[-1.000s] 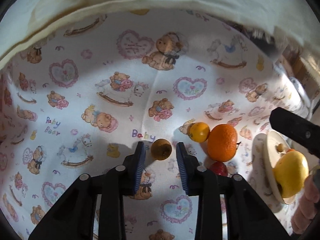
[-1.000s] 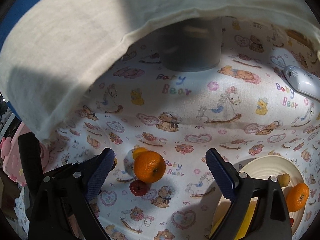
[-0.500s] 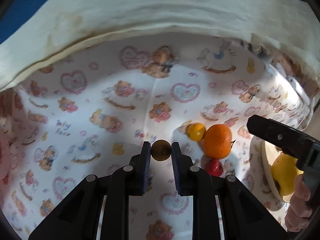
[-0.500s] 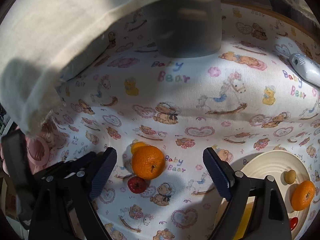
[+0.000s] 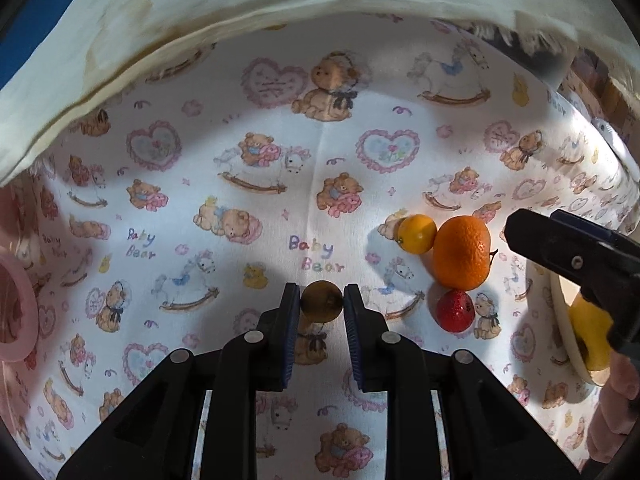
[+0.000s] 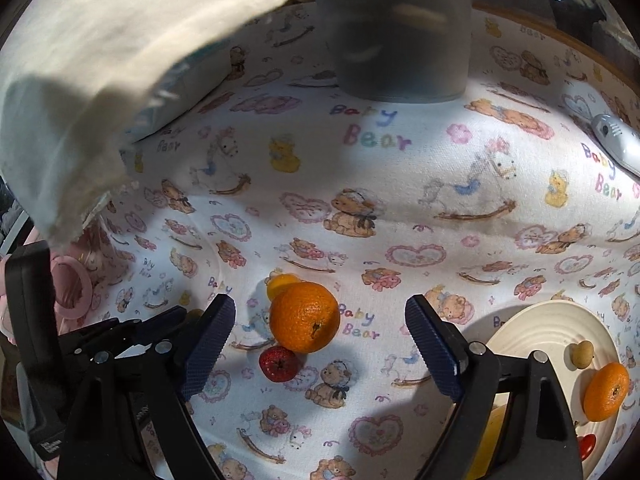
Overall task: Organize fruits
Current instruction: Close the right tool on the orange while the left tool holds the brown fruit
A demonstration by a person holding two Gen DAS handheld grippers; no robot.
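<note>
My left gripper (image 5: 321, 300) is shut on a small brown round fruit (image 5: 322, 302) and holds it just above the bear-print cloth. To its right lie a big orange (image 5: 462, 258), a small yellow-orange citrus (image 5: 417, 234) and a red strawberry-like fruit (image 5: 455, 311). My right gripper (image 6: 320, 320) is open and empty, with the big orange (image 6: 304, 317) and the red fruit (image 6: 278, 363) between its fingers. A cream plate (image 6: 548, 332) at the right holds a mandarin (image 6: 606, 391), a small tan fruit (image 6: 582, 354), a yellow fruit (image 5: 590, 334) and a red piece (image 6: 586, 446).
A cream cloth (image 5: 240, 12) hangs over the back and left. A grey cylindrical container (image 6: 398, 36) stands at the back. A white remote-like device (image 6: 614, 140) lies at the far right. Pink plastic things (image 6: 72, 288) sit at the left edge.
My left gripper closed on the brown fruit and lifted it slightly. My right gripper drew nearer to the big orange and the red fruit.
</note>
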